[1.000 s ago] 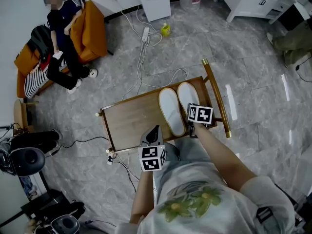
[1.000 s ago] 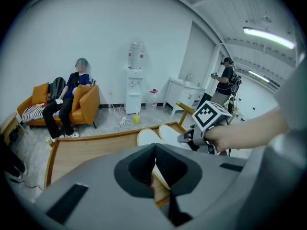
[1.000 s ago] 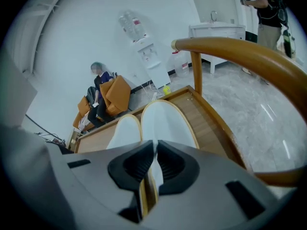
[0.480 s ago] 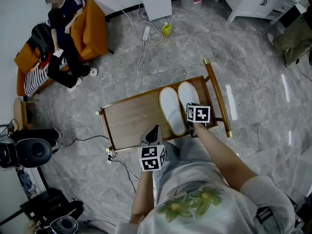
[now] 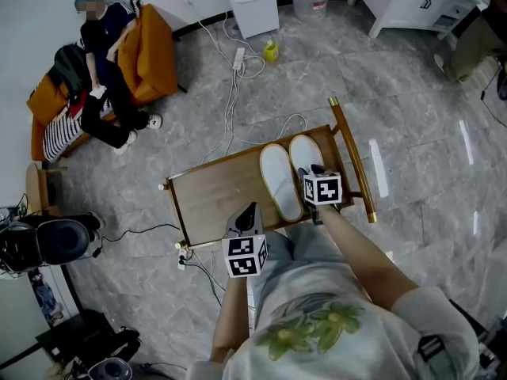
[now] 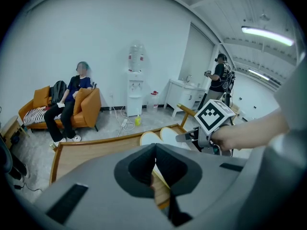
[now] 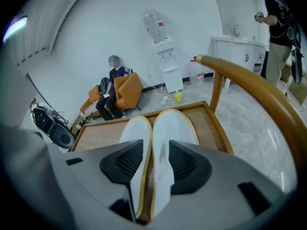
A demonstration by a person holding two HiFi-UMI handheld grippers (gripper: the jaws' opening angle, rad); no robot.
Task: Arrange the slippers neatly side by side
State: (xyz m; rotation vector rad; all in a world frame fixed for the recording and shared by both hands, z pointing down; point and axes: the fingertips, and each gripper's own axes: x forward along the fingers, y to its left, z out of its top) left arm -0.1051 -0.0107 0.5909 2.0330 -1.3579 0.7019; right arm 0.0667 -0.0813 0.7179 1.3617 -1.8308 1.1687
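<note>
Two white slippers lie side by side on the right end of a wooden table (image 5: 214, 192): the left slipper (image 5: 279, 179) and the right slipper (image 5: 303, 155). My right gripper (image 5: 315, 171) hovers over their heels. In the right gripper view its jaws (image 7: 151, 162) have just been opening and stand open. The right slipper's (image 7: 173, 126) heel and the left slipper's (image 7: 136, 131) inner edge lie between them, and the pads do not press on either. My left gripper (image 5: 252, 210) hangs at the table's front edge, shut and holding nothing (image 6: 155, 152).
A curved wooden rail (image 7: 249, 85) stands along the table's right end. A person sits on an orange sofa (image 5: 146, 50) at the far left. Cables (image 5: 234, 77) trail over the floor toward a water dispenser (image 5: 253, 2). A white cabinet (image 5: 412, 2) is at the back right.
The right gripper's marker cube has rolled slightly over the right slipper's heel. The slippers and the left gripper stay where they were.
</note>
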